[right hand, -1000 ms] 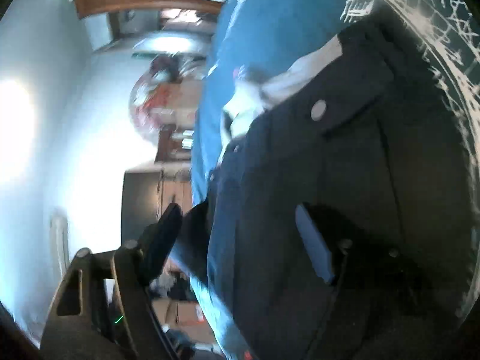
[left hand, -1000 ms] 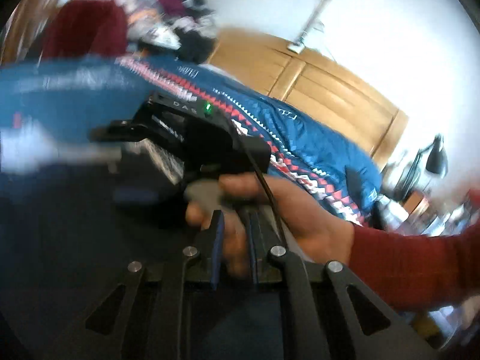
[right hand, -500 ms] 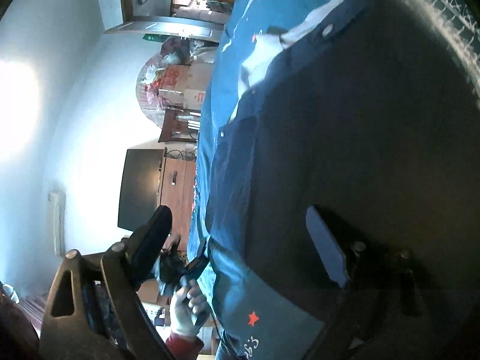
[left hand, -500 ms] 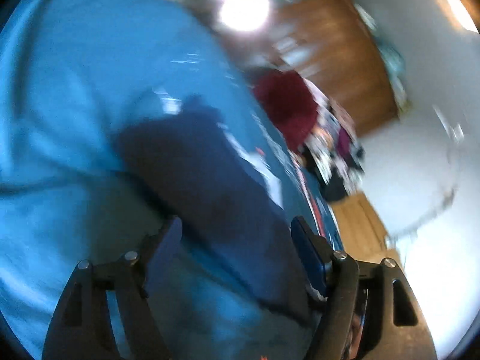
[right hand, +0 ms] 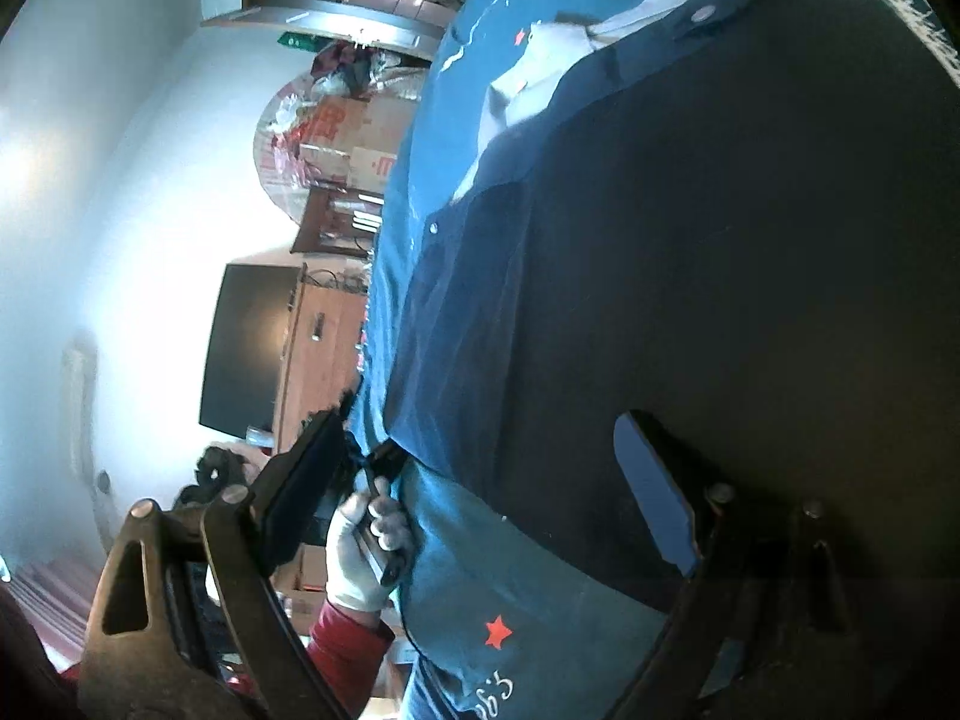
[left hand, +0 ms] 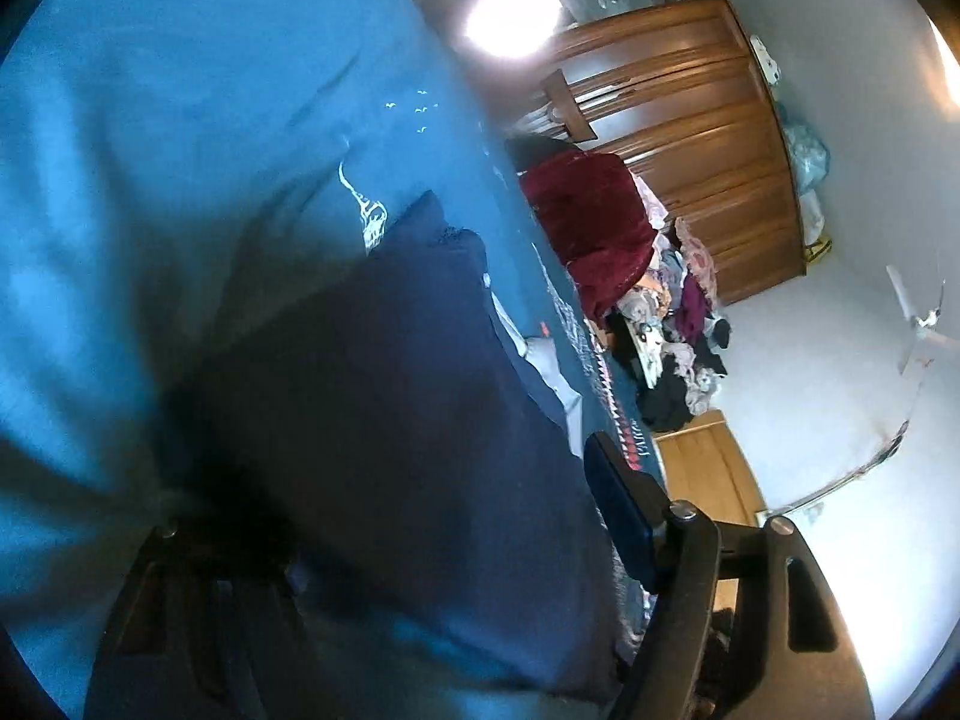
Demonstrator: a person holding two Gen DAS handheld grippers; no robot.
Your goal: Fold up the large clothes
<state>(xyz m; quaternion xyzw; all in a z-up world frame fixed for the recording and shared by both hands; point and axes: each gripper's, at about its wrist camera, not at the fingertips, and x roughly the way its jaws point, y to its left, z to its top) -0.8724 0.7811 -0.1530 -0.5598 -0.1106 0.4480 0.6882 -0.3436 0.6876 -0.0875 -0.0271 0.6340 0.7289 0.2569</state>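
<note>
Garment: a dark navy shirt [left hand: 384, 396] is lying spread across a blue bedspread [left hand: 150, 138], its pale collar [right hand: 510, 96] and a snap button [right hand: 699, 14] showing at the far end in the right wrist view.
Left gripper [left hand: 420, 540]: its jaws are standing wide apart, with navy cloth filling the whole gap between them; the right-hand blue pad [left hand: 618, 510] is showing clear at the garment's edge, while the other finger is lying in deep shadow against the cloth. Whether any fabric is being pinched cannot be told.
Right gripper [right hand: 480, 498]: its jaws are also spreading wide, one finger [right hand: 300, 492] hanging off the bed's side over the room, the other blue pad [right hand: 654, 492] resting over the dark shirt, with the garment's edge running between the two.
Hand: a hand [right hand: 366, 546] in a red sleeve [right hand: 345, 654] is gripping a black handle just beside the right gripper's outer finger, at the bed's edge.
Bedspread detail: a red star [right hand: 497, 631] is printed near the jaws.
Beyond the left jaws: a maroon cloth [left hand: 594, 228] and a heap of mixed clothes [left hand: 678, 336] are piling up before a wooden wardrobe [left hand: 696, 138].
Beyond the right jaws: a dark television [right hand: 246, 348] is standing beside a wooden cabinet [right hand: 318, 354].
</note>
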